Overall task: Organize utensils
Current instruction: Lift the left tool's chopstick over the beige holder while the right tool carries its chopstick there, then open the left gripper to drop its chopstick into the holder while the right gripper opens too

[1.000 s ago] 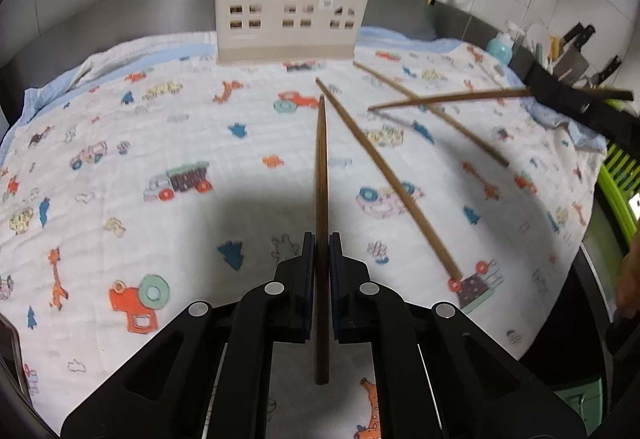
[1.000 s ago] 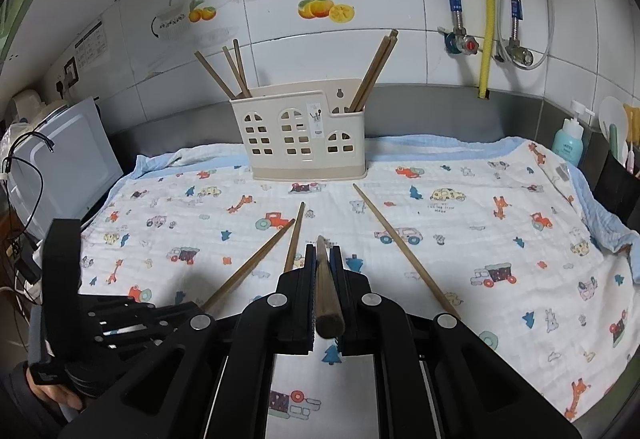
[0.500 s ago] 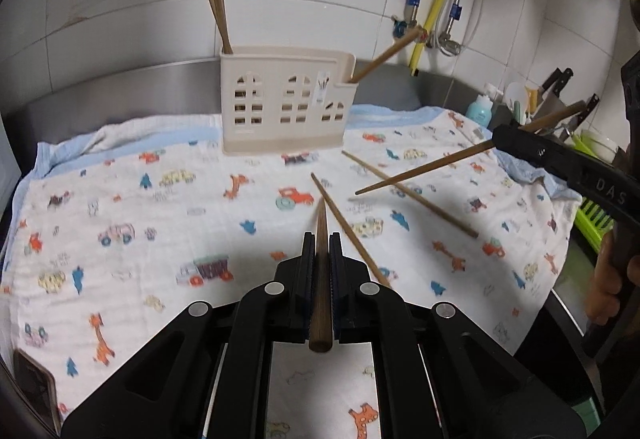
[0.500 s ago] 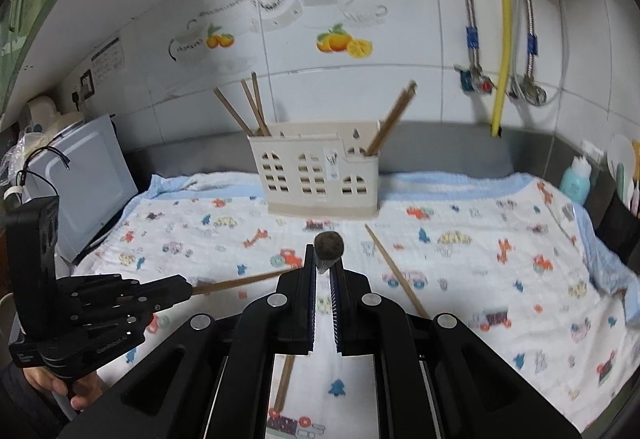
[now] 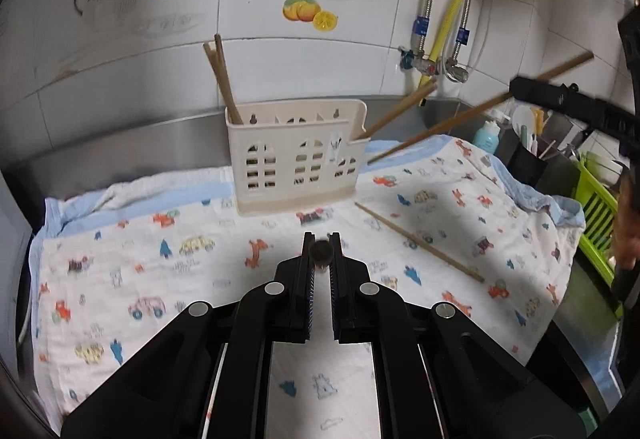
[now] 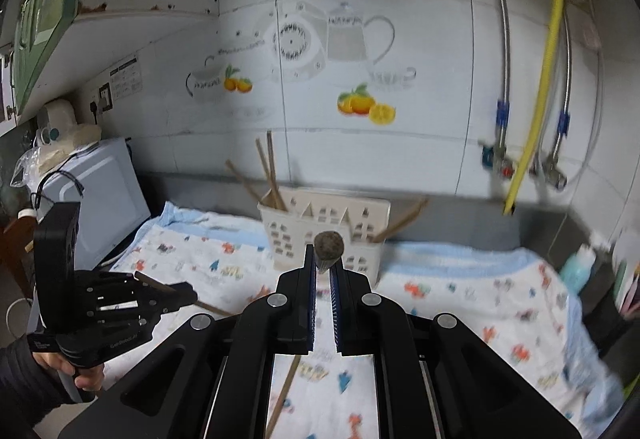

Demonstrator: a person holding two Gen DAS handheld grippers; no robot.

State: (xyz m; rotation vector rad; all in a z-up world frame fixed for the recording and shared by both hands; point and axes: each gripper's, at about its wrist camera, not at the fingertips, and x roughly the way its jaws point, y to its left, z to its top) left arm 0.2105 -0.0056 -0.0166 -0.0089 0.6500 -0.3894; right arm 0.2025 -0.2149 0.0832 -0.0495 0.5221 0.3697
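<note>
Left claw [image 5: 321, 253] is clamping a brown wooden chopstick [image 5: 321, 251] between its ribbed black jaws, and you're basically seeing the round butt end poking straight at the lens. From the right wrist view the same claw [image 6: 188, 295] is sitting off to the left, with the stick [image 6: 154, 282] running through it at a slant.

Up ahead of the left claw, the cream plastic caddy [image 5: 296, 155] is standing on the cloth [image 5: 120, 279], boxy thing with little arched window cutouts. Two chopsticks [image 5: 222, 79] are leaning out of its left compartment, and another one [image 5: 400, 111] is sticking out of the right end at a low angle. The cloth is a soft crinkly white one with cartoon cars and giraffes printed on it.

Ahead and to the right of the left claw, one loose chopstick [image 5: 418, 241] is lying flat on the cloth.

Further right, the right claw [image 5: 520, 87] is coming in at the edge of the frame, gripping its own long stick [image 5: 452, 123], which is pointing down toward the caddy's right side. In its own view the right claw [image 6: 323, 263] is pinching that stick [image 6: 329, 243] end-on, rough round tip facing the camera, caddy [image 6: 320, 231] right behind it. It's a bit blurry there. Another stick [image 6: 284, 395] is showing on the cloth under that claw.
</note>
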